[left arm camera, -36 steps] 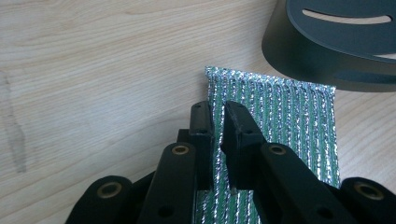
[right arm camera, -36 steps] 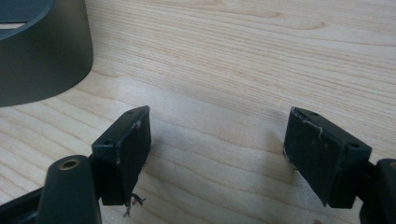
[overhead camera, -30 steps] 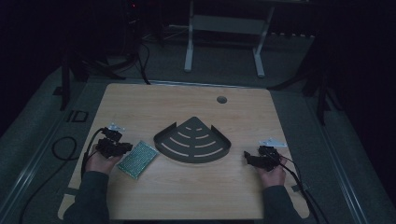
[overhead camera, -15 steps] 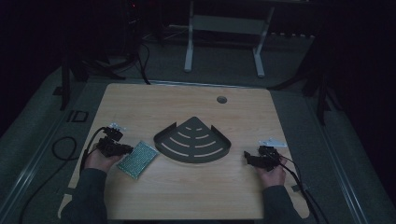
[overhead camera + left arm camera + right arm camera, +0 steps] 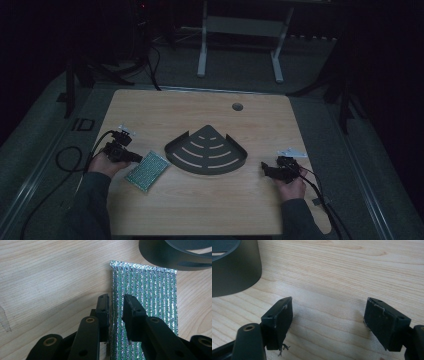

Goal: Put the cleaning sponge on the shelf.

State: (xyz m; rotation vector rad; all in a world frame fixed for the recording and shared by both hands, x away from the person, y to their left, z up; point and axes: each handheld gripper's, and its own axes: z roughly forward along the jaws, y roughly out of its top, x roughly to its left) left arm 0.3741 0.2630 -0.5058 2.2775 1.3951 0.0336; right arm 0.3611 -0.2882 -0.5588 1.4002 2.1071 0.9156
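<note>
Lying flat on the bench (image 5: 200, 210) lower left of frame, green-silver scouring pad (image 5: 145, 302), its left edge between the just-opening jaws of the left hand-held gripper (image 5: 116, 302), pads not pressing, right hand-held gripper (image 5: 328, 315) open, well apart.

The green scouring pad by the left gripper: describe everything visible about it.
The scouring pad is a flat rectangle of woven, glittery mesh with green and silver stripes along its length and a seamed silver far edge. It lies flat on the wooden table, just left of the dark corner shelf, apart from it. The left gripper straddles its left edge; its jaws have just been opening, with a narrow strip of pad between them and the pads no longer clamping it.
</note>
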